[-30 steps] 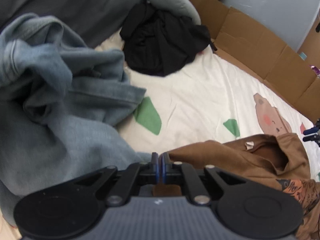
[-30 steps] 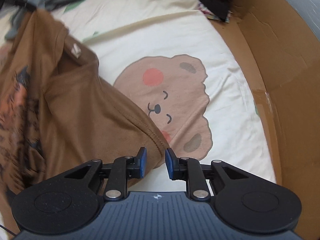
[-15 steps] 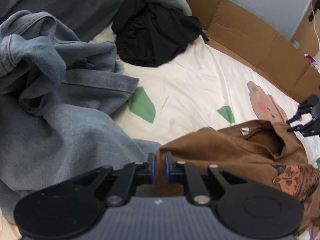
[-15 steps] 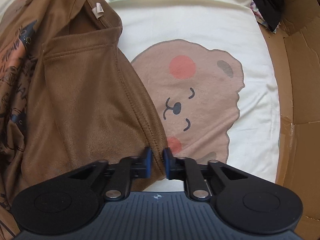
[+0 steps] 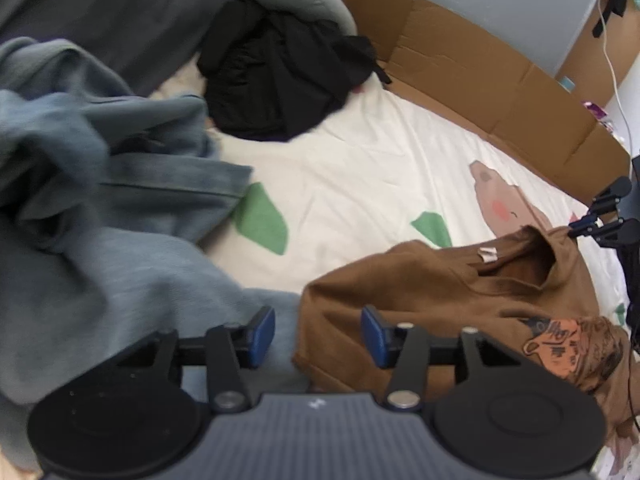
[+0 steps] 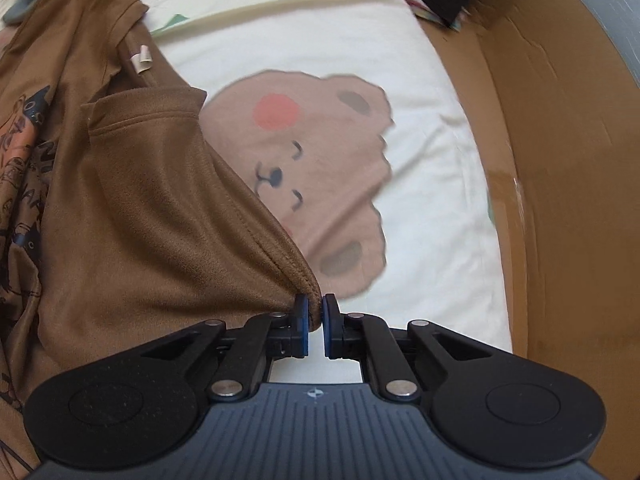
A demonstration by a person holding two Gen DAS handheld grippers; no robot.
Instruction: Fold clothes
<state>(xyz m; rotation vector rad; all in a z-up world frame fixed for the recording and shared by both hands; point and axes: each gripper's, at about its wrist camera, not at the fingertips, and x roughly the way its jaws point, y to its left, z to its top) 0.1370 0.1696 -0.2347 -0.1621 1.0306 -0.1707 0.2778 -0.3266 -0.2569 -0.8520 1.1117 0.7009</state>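
While loosed at left, brown shirt point(image 6: 132, 208) in right hand-held gripper point(image 6: 315, 316).

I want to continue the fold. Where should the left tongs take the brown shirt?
Take the brown shirt at its near-left corner, coming from above between the open left tongs. That hemmed corner lies free beside the grey garment, opposite the corner the right tongs pinch.

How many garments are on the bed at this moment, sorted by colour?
Brown: 1, the brown printed T-shirt, its hem corner pinched in the right gripper
Blue-grey: 1, the crumpled blue-grey garment (possibly more than one piece; the folds hide it)
Black: 1, the black heap
Total: 3
The left gripper has just opened and holds nothing.
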